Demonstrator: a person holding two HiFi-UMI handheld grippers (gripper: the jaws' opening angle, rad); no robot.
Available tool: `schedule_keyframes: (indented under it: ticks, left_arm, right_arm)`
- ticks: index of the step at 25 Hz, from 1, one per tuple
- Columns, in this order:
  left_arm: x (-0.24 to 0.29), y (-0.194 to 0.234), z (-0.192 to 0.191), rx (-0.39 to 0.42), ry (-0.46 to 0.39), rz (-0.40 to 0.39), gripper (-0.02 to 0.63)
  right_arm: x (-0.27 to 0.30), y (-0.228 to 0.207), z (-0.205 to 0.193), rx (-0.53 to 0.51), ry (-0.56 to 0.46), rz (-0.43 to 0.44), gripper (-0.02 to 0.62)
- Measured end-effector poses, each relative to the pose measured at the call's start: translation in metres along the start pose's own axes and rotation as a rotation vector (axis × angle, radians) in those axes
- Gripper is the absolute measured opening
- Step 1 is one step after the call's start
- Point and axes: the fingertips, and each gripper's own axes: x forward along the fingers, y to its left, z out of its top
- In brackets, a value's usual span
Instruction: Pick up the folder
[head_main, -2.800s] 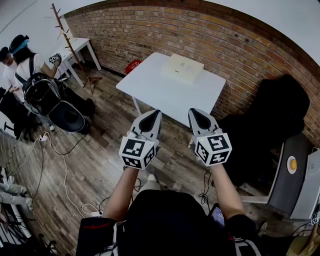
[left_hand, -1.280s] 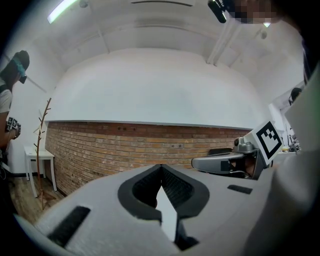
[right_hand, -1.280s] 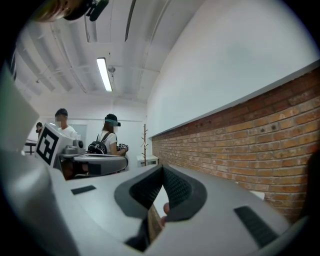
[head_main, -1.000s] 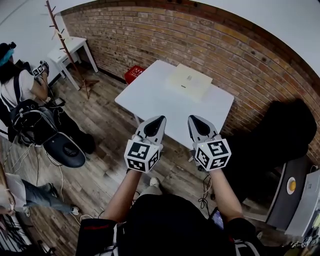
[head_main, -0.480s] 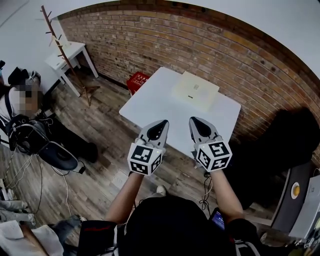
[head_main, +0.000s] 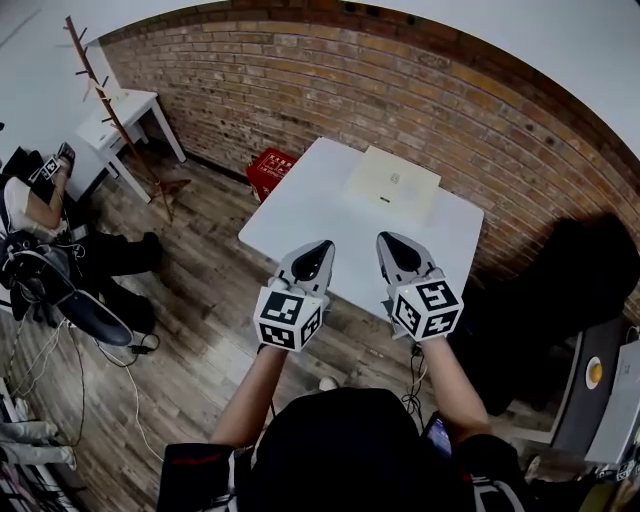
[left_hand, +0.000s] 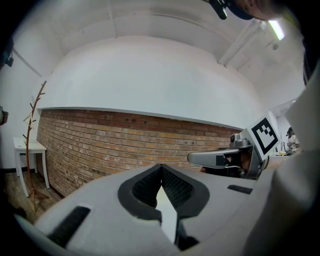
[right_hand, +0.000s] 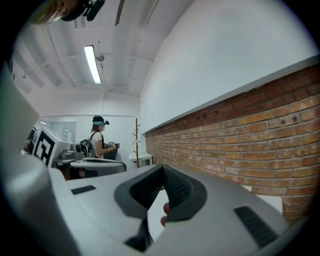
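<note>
White tabletop (head_main: 320, 215) stands by the brick wall (head_main: 300, 90). The cream folder (head_main: 392, 185) lies flat on its far right part, untouched. You hold the left gripper (head_main: 320, 247) and right gripper (head_main: 386, 241) side by side at the near edge, both jaws together and empty. They're well short of the folder, likely just approaching.

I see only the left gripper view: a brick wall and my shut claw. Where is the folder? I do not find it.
Observer: The head view shows the folder lying flat on the white table, at the far side near the brick wall.
Operator: Is any claw touching it?
Observer: No. The left claw and the right claw hover at the table's near edge, apart from the folder.
Operator: Is the right claw open?
Observer: No. The right gripper view shows it shut, with nothing gripped.
</note>
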Motion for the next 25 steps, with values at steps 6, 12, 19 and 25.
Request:
schedule_keyframes:
  ticks: [6,12,19,25]
  left_arm:
    - [-0.004,0.019,-0.014,-0.040,0.009,-0.004,0.018]
    - [-0.001,0.023,-0.021,-0.067,0.014,-0.020,0.018]
    - [0.021,0.024,-0.026,-0.070,0.020,-0.038,0.018]
    - [0.049,0.025,-0.030,-0.071,0.038,-0.044,0.018]
  right_arm:
    - [0.012,0.009,-0.011,-0.013,0.032,-0.009,0.028]
    - [0.017,0.008,-0.016,-0.039,0.059,-0.014,0.029]
    - [0.026,-0.012,-0.022,-0.040,0.068,-0.030,0.029]
    - [0.038,-0.040,-0.027,-0.034,0.078,-0.042,0.029]
